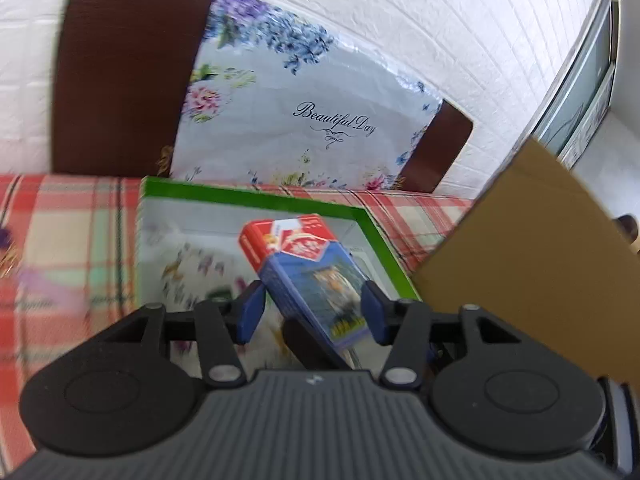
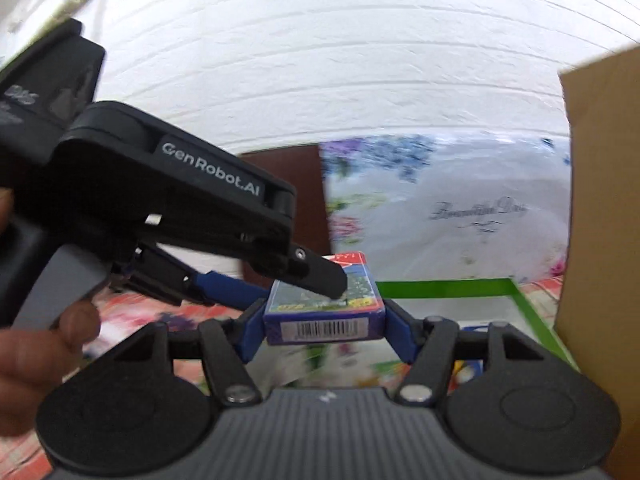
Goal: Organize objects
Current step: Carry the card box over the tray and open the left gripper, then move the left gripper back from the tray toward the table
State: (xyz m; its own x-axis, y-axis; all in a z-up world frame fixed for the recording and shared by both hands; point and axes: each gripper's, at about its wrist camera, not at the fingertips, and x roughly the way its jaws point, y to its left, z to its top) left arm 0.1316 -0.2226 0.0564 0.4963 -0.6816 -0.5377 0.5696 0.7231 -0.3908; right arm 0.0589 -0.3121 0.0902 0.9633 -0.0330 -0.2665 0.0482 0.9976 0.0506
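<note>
A small blue and red card box (image 1: pixel 308 272) is held in the air above a green-rimmed floral box (image 1: pixel 256 196) on the checked tablecloth. In the left wrist view my left gripper (image 1: pixel 310 312) has its blue pads on either side of the card box, with a gap at the left pad. In the right wrist view my right gripper (image 2: pixel 324 328) is shut on the same card box (image 2: pixel 324 316) at its barcode end. The left gripper's fingers (image 2: pixel 320 280) come in from the left and lie over and under the box.
A brown cardboard box (image 1: pixel 536 264) stands at the right, close to both grippers; it also shows in the right wrist view (image 2: pixel 600 240). A floral "Beautiful Day" bag (image 1: pixel 300 100) leans on a dark brown chair back (image 1: pixel 120 80) before a white brick wall.
</note>
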